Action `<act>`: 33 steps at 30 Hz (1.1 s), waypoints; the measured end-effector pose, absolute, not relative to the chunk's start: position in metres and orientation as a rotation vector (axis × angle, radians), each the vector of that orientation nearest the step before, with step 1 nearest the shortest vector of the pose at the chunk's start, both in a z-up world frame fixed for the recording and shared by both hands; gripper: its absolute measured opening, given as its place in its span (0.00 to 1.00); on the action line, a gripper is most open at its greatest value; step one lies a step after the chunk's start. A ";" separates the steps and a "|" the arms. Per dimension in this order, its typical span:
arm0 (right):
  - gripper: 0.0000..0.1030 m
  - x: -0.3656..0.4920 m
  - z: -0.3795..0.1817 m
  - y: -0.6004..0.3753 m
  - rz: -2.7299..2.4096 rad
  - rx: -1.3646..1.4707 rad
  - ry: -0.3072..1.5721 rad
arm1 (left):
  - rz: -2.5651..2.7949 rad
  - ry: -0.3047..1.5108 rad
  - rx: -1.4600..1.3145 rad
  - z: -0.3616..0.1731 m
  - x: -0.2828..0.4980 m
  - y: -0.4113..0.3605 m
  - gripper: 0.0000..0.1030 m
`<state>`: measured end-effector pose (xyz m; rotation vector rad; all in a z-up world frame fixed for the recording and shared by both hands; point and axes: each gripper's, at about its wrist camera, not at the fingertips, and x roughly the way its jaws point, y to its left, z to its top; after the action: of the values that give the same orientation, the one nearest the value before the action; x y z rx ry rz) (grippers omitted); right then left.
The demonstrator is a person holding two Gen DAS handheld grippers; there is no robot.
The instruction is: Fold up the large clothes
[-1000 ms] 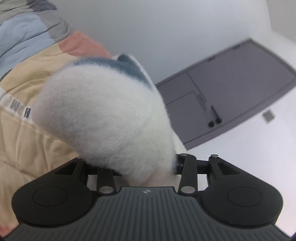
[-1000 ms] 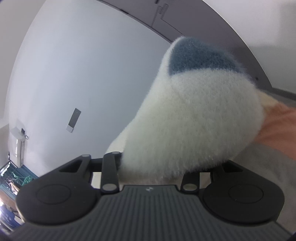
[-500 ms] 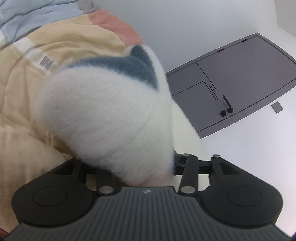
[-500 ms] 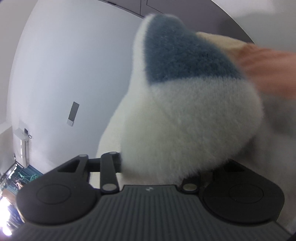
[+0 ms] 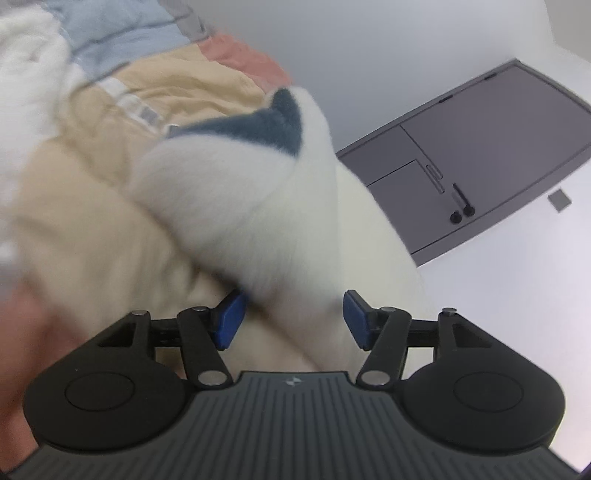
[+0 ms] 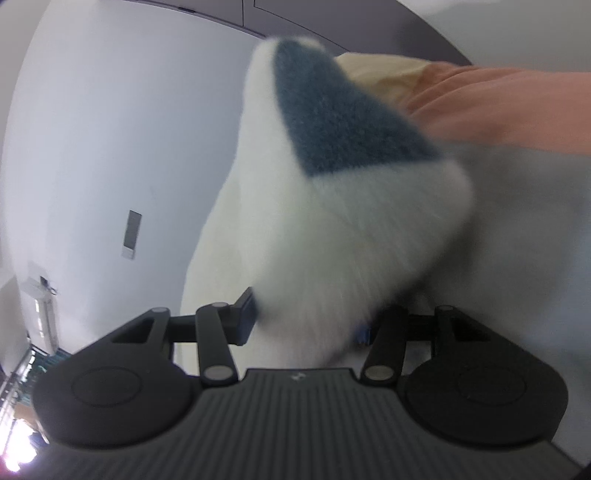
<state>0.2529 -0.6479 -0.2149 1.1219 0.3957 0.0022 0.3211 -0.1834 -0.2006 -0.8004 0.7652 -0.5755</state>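
Note:
A fluffy white garment (image 5: 251, 192) with a blue-grey patch (image 5: 269, 125) is bunched just ahead of both grippers, over a beige quilt (image 5: 92, 229). My left gripper (image 5: 292, 321) has its jaws opening. The garment's fold lies between its blue pads (image 5: 231, 321), and a gap shows at the right pad. In the right wrist view the same garment (image 6: 332, 221) fills the right gripper (image 6: 306, 325). Those jaws are opening too, but the fluff still lies against the left pad (image 6: 247, 317) and covers the right one.
The quilt has light-blue (image 5: 122, 26) and salmon (image 6: 498, 103) panels. Another white fluffy heap (image 5: 26, 74) lies at the far left. A grey panelled door (image 5: 480, 147) with a dark handle is set in a white wall (image 6: 110, 129).
Both grippers have sunk toward the quilt with the garment. The left jaws have spread so both blue pads show, and the garment has slumped. The right jaws have widened slightly.

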 end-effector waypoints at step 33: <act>0.52 -0.009 0.075 -0.453 -0.018 0.298 0.138 | -0.594 0.287 -0.133 0.085 0.019 -0.113 0.62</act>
<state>-0.0086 -0.4526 0.0749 0.2979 0.1378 -0.0182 0.0186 -0.1127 0.0850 -0.1328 0.2865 -0.5945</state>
